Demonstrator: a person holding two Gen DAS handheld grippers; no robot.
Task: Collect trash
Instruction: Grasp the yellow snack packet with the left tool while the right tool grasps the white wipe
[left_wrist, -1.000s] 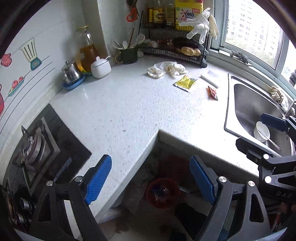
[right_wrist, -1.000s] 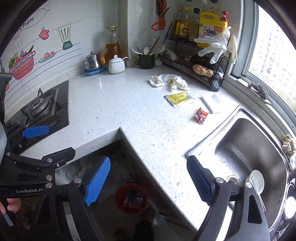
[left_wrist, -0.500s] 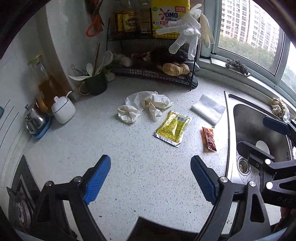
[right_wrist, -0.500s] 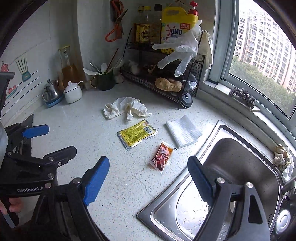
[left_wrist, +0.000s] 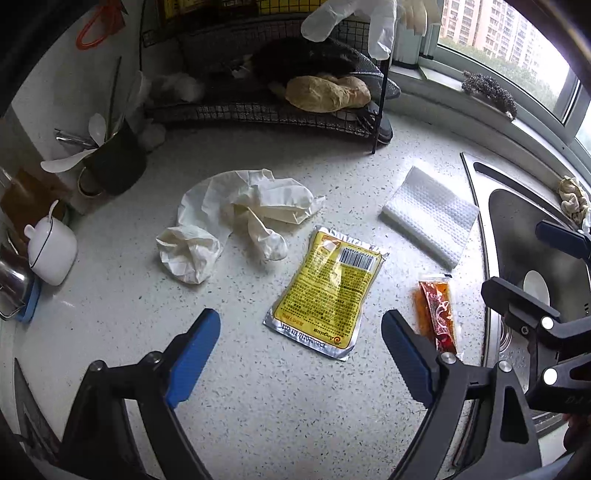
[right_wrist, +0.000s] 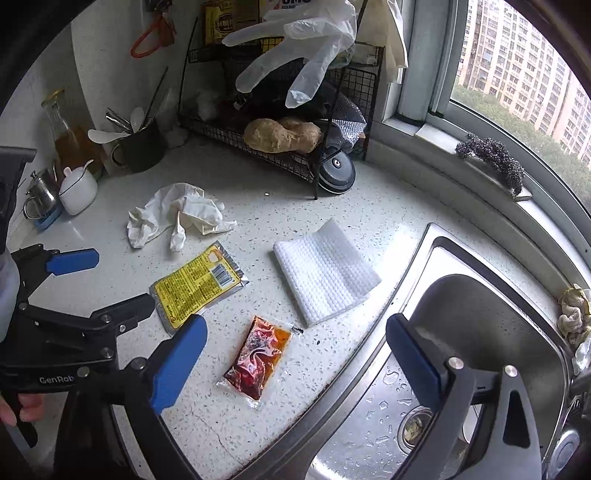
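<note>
I'm on the approach step: both grippers hang over the counter (left_wrist: 258, 406) with nothing picked up yet. My left gripper (left_wrist: 301, 354) is spread wide and empty, the yellow packet (left_wrist: 327, 291) at centre frame just ahead of its tips; my right gripper (right_wrist: 295, 360) has just been opening, nothing gripped, the red sauce sachet (right_wrist: 256, 360) lying between its fingers at lower centre. Next, I reckon, each drops and pinches its flat packet off the surface.

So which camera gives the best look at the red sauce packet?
The right wrist view: the red sauce packet lies whole and unobstructed between the open fingers. In the left wrist view the packet sits off to the right, its lower end partly hidden behind a finger.
</note>
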